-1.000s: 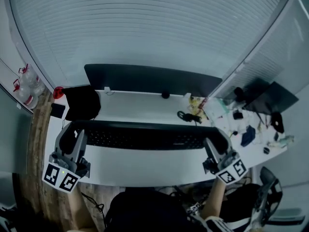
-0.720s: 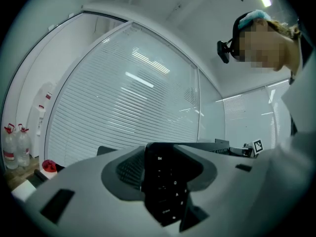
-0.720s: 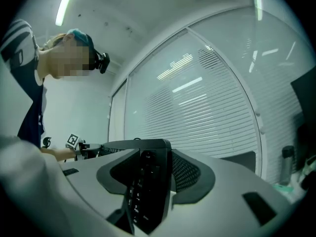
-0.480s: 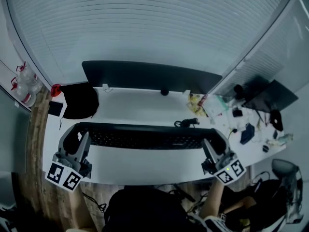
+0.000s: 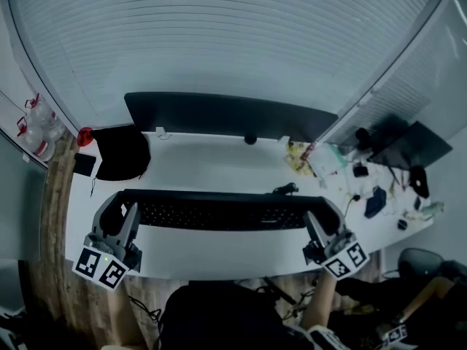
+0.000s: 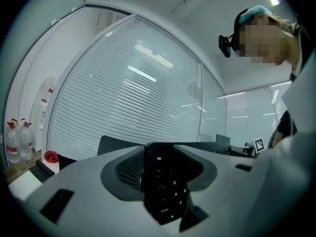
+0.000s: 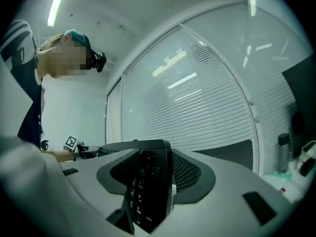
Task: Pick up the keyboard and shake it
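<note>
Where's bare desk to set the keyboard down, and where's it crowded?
Bare: the desk strip between keyboard and monitor, plus the front edge. Crowded: black bag back left, cable and small clutter at right.

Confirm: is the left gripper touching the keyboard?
Touching. The left gripper view shows the keyboard's end clamped between the left gripper's jaws, with no gap on either side.

The left gripper (image 5: 117,217) and the right gripper (image 5: 321,223) had pale grey shells with dark, finely textured jaw pads. Black-and-white square markers covered the left cube (image 5: 101,267) and the right cube (image 5: 346,258). The person wore a dark sleeve (image 7: 19,53) with white stripes and what seemed a teal cap (image 7: 74,34).
</note>
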`<state>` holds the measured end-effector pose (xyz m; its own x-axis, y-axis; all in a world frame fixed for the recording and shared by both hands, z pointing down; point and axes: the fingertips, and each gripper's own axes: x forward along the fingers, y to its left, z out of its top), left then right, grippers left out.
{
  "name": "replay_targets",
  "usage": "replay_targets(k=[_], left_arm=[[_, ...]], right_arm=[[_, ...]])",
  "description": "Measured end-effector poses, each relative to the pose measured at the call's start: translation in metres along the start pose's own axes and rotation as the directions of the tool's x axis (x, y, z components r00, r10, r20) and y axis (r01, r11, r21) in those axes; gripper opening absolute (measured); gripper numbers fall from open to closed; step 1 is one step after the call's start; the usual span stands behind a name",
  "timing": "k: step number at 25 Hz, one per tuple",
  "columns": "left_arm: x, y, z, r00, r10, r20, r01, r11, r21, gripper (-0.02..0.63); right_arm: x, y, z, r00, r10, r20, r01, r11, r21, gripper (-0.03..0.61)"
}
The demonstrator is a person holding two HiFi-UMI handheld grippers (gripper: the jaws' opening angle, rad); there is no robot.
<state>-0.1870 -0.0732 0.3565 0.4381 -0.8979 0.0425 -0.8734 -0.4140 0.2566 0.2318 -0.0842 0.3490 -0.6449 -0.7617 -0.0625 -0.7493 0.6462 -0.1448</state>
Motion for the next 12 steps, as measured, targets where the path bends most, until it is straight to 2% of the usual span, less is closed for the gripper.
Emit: replay_targets(k=[7, 12], left_arm=[[-0.002, 0.000, -0.006, 1.000, 0.007, 0.007, -0.007, 1.000, 0.003, 0.173], [-0.003, 0.001, -0.006, 1.000, 0.013, 0.008, -0.013, 1.000, 0.003, 0.173]], right_arm=[[-0.008, -0.003, -0.015, 0.999, -0.021, -0.030, 0.021, 1.000, 0.000, 0.189], [-0.004, 0.000, -0.012, 1.000, -0.018, -0.014, 0.018, 1.000, 0.001, 0.189]])
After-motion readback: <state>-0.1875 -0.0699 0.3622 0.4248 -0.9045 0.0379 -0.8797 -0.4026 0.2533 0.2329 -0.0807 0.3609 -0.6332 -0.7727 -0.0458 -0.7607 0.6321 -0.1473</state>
